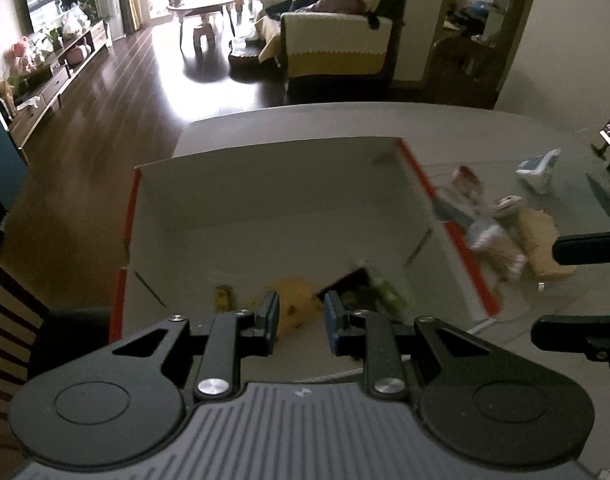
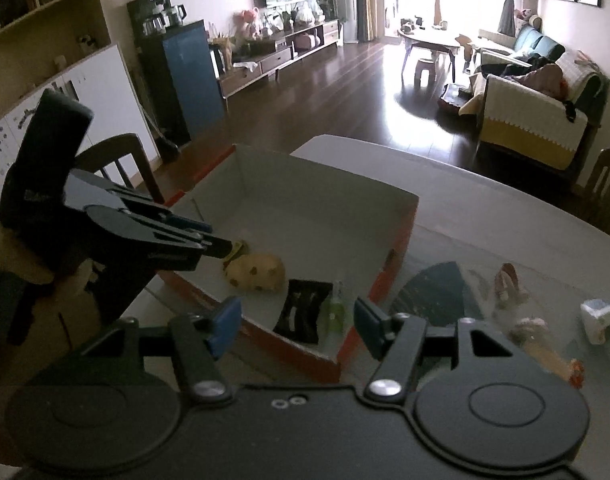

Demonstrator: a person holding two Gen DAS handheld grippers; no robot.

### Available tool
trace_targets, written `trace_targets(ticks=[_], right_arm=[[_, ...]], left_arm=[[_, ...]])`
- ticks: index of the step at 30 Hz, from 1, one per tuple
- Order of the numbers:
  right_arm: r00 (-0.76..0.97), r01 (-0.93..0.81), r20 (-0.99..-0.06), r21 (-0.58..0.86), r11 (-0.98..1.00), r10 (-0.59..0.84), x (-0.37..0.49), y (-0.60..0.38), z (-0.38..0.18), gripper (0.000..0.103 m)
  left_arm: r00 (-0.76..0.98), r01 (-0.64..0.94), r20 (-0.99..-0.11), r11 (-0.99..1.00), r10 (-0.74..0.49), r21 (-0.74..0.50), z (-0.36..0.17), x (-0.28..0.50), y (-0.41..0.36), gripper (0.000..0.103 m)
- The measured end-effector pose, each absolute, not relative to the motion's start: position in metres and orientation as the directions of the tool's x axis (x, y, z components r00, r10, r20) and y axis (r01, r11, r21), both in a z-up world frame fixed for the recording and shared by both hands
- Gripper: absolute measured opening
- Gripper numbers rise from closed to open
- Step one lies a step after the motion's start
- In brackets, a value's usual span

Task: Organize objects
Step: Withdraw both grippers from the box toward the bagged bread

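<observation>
the left gripper (image 1: 299,322) hangs over the near edge of the box (image 2: 209,168), its jaws narrowly parted and holding nothing. the box is shallow, with orange-red outer walls, and sits at the left end of the table (image 2: 505,216). along its near wall, from left to right, lie a small yellow-green item (image 1: 223,297), a tan spotted soft toy (image 2: 257,272), a flat black packet (image 2: 303,310) and a little green bottle (image 2: 336,311). the toy looks light and squashy, so a pinch across its middle should hold; the packet is thin and probably slick, best taken by an edge; the bottle seems small and light but may roll, so grip across its body. the right gripper (image 2: 297,328) hovers above the box's near right corner, jaws wide and empty. right of the box, a few blurred things still lie loose on the table, among them a brown carton (image 1: 543,240) and a white and blue item (image 2: 599,316); these likely go in next.
</observation>
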State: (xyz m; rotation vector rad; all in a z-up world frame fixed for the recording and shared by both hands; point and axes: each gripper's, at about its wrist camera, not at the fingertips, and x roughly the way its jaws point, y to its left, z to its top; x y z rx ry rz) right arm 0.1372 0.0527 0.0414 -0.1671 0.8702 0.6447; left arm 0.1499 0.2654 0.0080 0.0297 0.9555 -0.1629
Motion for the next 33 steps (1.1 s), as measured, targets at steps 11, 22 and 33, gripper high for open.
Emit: trace_targets(ticks=[11,22,33], right_arm=[[0.500,-0.532,-0.733,0.159,0.832,0.460,0.111,-0.020,0.033,0.069],[0.527,-0.435,-0.752,0.163,0.886,0.397,0.095,-0.119,0.012,0.072],[0.549,-0.375,-0.777,0.099,0.922,0.307,0.100,-0.200,-0.012,0.075]], left_arm=[[0.615,0.165,-0.771,0.983,-0.166,-0.080,0.023,0.121,0.210,0.023],[0.592,0.225,-0.767,0.965,-0.246,-0.135,0.013,0.104,0.120,0.060],[0.561,0.263,-0.771,0.948,-0.301,-0.178,-0.008,0.109,0.036,0.085]])
